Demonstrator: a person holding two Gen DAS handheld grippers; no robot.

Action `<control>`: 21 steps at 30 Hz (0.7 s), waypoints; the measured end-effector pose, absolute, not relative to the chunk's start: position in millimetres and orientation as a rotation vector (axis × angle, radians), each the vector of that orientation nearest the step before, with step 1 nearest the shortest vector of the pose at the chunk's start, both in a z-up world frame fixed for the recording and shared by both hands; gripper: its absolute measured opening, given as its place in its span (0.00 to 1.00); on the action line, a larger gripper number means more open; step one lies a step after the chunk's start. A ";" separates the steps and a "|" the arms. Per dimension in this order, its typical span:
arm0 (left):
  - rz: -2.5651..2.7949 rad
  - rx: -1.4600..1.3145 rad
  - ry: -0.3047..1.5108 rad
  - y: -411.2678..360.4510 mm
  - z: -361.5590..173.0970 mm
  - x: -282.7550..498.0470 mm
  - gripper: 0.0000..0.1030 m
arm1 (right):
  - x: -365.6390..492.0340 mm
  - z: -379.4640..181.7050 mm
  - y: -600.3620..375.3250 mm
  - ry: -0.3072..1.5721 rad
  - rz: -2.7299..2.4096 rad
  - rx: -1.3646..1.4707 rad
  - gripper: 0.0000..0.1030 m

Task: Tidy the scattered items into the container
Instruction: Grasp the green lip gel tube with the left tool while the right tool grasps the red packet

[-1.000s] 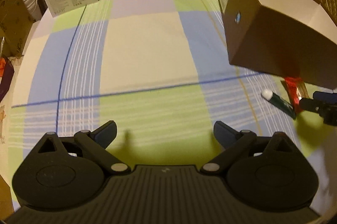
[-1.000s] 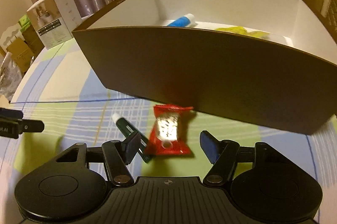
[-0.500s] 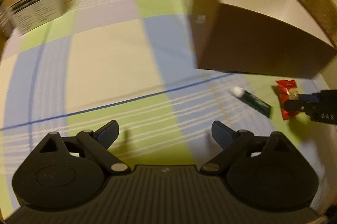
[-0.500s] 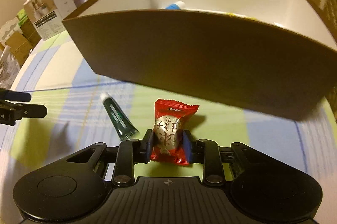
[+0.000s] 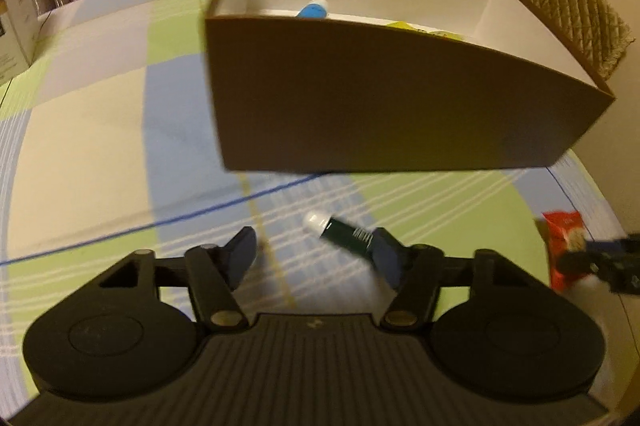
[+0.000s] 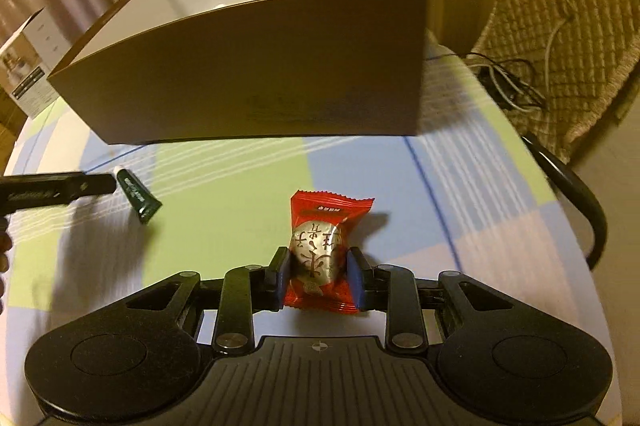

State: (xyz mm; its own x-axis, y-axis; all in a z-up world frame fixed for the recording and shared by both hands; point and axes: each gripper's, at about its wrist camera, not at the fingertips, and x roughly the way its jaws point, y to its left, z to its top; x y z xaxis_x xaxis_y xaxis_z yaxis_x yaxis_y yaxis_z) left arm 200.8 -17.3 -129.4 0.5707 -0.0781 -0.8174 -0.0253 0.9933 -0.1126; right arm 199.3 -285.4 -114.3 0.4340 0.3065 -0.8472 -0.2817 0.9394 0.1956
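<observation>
Right gripper [image 6: 318, 276] fingers clamp the red candy [image 6: 320, 254] just before the box [image 6: 256, 66]; left gripper [image 5: 316, 254] wide over the green tube [image 5: 344, 235]; I'd lift clear of the wall before release.

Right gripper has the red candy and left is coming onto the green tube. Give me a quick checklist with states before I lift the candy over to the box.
1. Right gripper shut on the red candy packet, fingers on both sides of it: ok.
2. Packet clear of the tablecloth: cannot tell.
3. Brown box open on top, with room on its white floor: ok.
4. Lift path over the box's near wall free: ok, nothing stands between packet and wall.
5. Left gripper open, out of the right gripper's way to the left: ok.
6. Green tube centred in the left gripper: not ok, it lies against the right-hand finger.
</observation>
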 end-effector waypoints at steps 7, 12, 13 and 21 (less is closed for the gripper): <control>0.071 -0.154 1.008 -28.7 -144.1 225.2 0.54 | 193.3 -114.2 -300.8 1.053 0.368 0.050 0.31; 0.043 -0.110 0.999 -32.6 -146.1 216.1 0.45 | 192.6 -116.0 -300.7 1.054 0.389 0.051 0.31; 0.027 -0.101 1.000 -31.6 -146.1 212.1 0.44 | 193.1 -116.3 -300.6 1.056 0.393 0.051 0.31; -0.036 -0.020 1.003 -20.6 -144.8 195.2 0.38 | 196.9 -118.8 -297.1 1.061 0.418 0.023 0.31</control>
State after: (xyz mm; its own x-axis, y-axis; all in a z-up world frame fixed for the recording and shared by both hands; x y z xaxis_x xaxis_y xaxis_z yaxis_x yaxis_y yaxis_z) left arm 195.2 -20.6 -144.8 0.5376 -0.0396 -0.8423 0.0207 0.9992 -0.0337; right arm 196.9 -297.1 -118.8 0.4177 0.3440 -0.8409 -0.3219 0.9216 0.2171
